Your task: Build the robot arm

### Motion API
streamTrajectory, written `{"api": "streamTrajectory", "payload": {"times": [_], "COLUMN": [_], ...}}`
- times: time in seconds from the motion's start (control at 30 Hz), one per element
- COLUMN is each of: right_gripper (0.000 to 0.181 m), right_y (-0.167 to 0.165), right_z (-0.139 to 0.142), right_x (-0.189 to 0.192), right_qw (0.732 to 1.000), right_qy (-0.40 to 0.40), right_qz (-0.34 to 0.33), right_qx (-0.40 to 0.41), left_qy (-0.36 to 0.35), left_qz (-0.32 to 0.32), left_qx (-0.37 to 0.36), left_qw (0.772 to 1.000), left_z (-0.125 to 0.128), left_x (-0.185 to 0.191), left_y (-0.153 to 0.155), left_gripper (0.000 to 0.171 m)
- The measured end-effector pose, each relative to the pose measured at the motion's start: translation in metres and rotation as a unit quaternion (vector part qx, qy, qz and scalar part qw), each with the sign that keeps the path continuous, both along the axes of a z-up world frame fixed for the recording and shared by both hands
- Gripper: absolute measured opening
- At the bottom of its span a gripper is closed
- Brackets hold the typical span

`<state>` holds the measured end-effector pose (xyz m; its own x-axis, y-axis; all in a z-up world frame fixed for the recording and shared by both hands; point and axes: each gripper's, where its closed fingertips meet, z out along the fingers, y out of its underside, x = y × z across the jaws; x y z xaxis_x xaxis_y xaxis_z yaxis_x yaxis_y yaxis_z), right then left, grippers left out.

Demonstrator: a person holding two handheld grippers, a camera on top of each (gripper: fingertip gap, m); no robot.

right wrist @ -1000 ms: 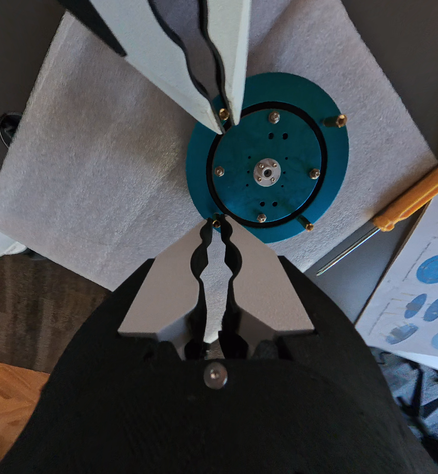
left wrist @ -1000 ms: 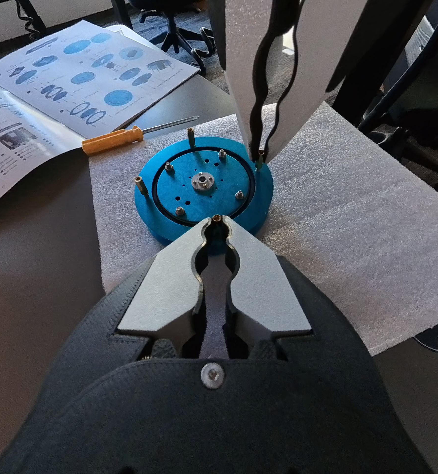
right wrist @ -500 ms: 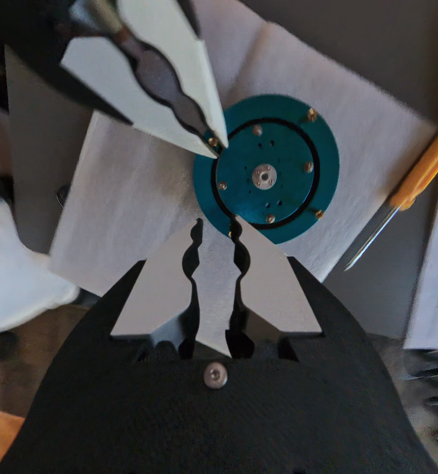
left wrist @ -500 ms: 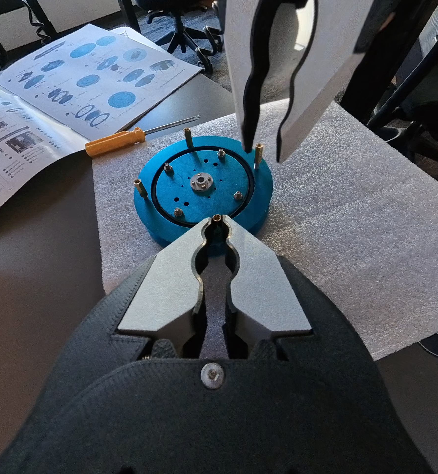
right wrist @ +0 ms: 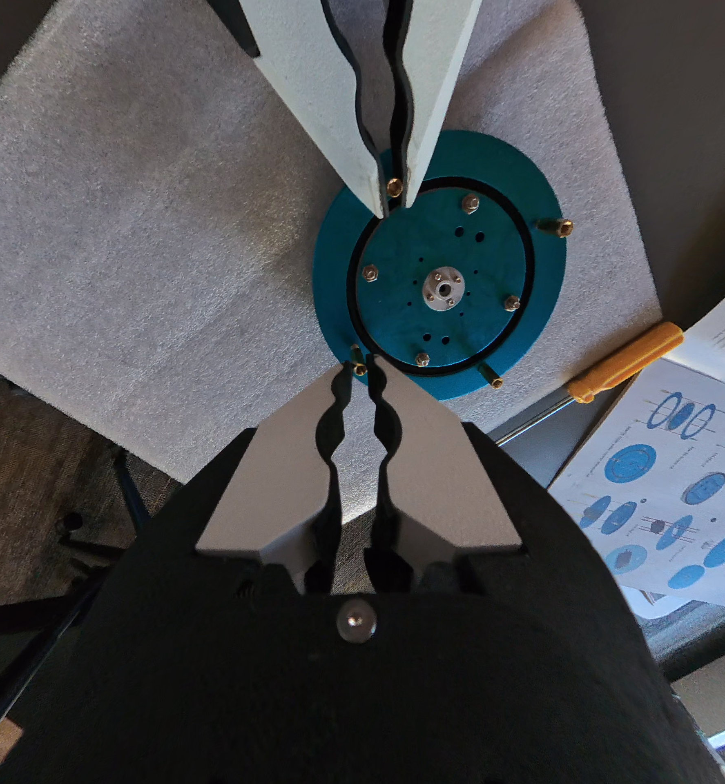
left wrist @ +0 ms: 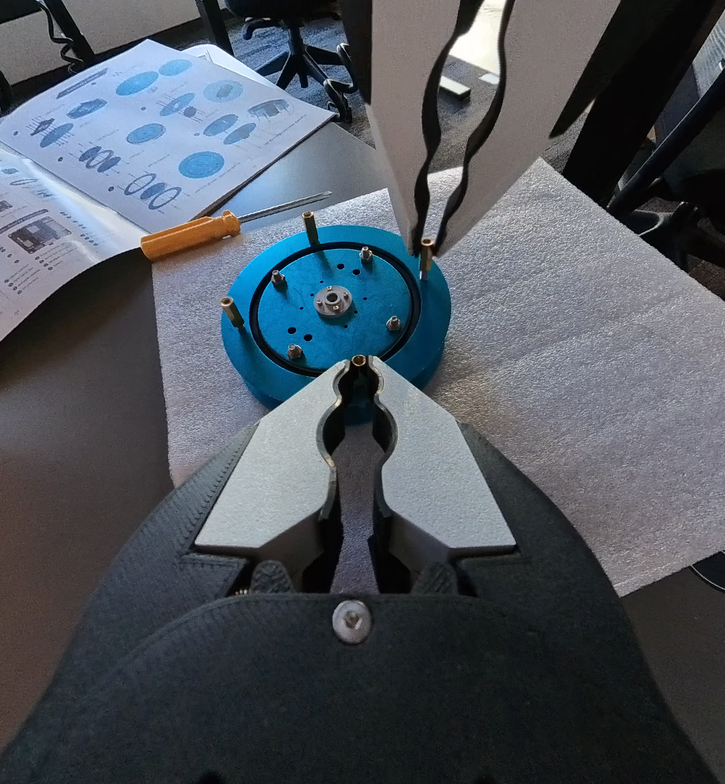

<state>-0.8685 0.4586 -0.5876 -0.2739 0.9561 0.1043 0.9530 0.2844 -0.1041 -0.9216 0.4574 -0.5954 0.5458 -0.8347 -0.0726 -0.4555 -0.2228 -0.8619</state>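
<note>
A blue round disc (left wrist: 377, 305) with a black ring and a silver centre hub (left wrist: 331, 300) lies on a white foam sheet (left wrist: 564, 339). Several brass standoffs stand upright on its rim. My left gripper (left wrist: 358, 364) is shut on the near standoff (left wrist: 358, 360). My right gripper (left wrist: 425, 250) comes down from above at the disc's far right rim, its jaws closed on another standoff (left wrist: 427, 259). In the right wrist view the right gripper (right wrist: 358, 365) holds that standoff (right wrist: 358, 367), the left gripper (right wrist: 394, 196) is opposite, and the disc (right wrist: 403, 246) lies between them.
An orange-handled screwdriver (left wrist: 191, 235) lies at the foam's far left edge, also in the right wrist view (right wrist: 626, 360). An open printed booklet (left wrist: 97, 140) lies on the grey table beyond it. Two free standoffs (left wrist: 309, 225) (left wrist: 229, 312) stand on the rim. Office chairs (left wrist: 297, 42) stand behind. There is about 6 cm between the tips of the two grippers.
Half a second ago the right gripper had opened and lifted off its standoff. Now it is back down with its jaws closed on it. The left gripper kept its hold.
</note>
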Motion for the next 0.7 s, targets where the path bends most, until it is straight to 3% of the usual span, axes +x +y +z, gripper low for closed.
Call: {"api": "streamTrajectory", "payload": {"times": [0.1, 0.17, 0.23, 0.3, 0.37, 0.43, 0.53, 0.63, 0.7], "right_gripper": [0.005, 0.005, 0.005, 0.005, 0.005, 0.01, 0.03, 0.023, 0.013], "right_y": [-0.001, -0.001, -0.001, -0.001, -0.001, -0.001, -0.012, 0.001, 0.004], "right_z": [-0.001, -0.002, -0.002, -0.002, -0.002, -0.002, 0.0, -0.001, -0.002], "right_x": [-0.001, 0.0, 0.001, 0.0, 0.0, -0.002, -0.006, -0.001, 0.0], "right_qw": [0.999, 0.99, 0.958, 0.908, 0.89, 0.903, 0.96, 0.993, 0.996], "right_qy": [-0.002, -0.005, 0.003, 0.029, 0.056, 0.07, 0.061, 0.056, 0.05], "right_qz": [-0.049, -0.139, -0.279, -0.407, -0.441, -0.409, -0.248, -0.103, -0.072], "right_qx": [-0.015, -0.036, -0.068, -0.097, -0.107, -0.11, -0.116, -0.017, 0.004], "left_qy": [0.001, 0.001, 0.001, 0.001, 0.001, 0.001, 0.0, -0.001, 0.0], "left_qz": [-0.001, -0.001, -0.002, -0.002, -0.002, -0.002, -0.002, -0.002, -0.002], "left_qx": [0.001, 0.001, 0.001, 0.002, 0.002, 0.001, -0.001, -0.001, 0.0], "left_qw": [1.0, 1.0, 1.0, 1.0, 1.0, 1.0, 1.0, 1.0, 1.0], "left_z": [0.0, 0.0, 0.0, 0.0, 0.0, 0.0, 0.0, 0.0, 0.0], "left_x": [0.0, 0.0, 0.001, 0.001, 0.001, 0.001, 0.001, 0.001, 0.001], "left_y": [0.0, 0.0, -0.001, -0.001, -0.001, -0.001, -0.001, -0.001, -0.001], "left_gripper": [0.004, 0.004, 0.004, 0.004, 0.004, 0.004, 0.004, 0.004, 0.004]}}
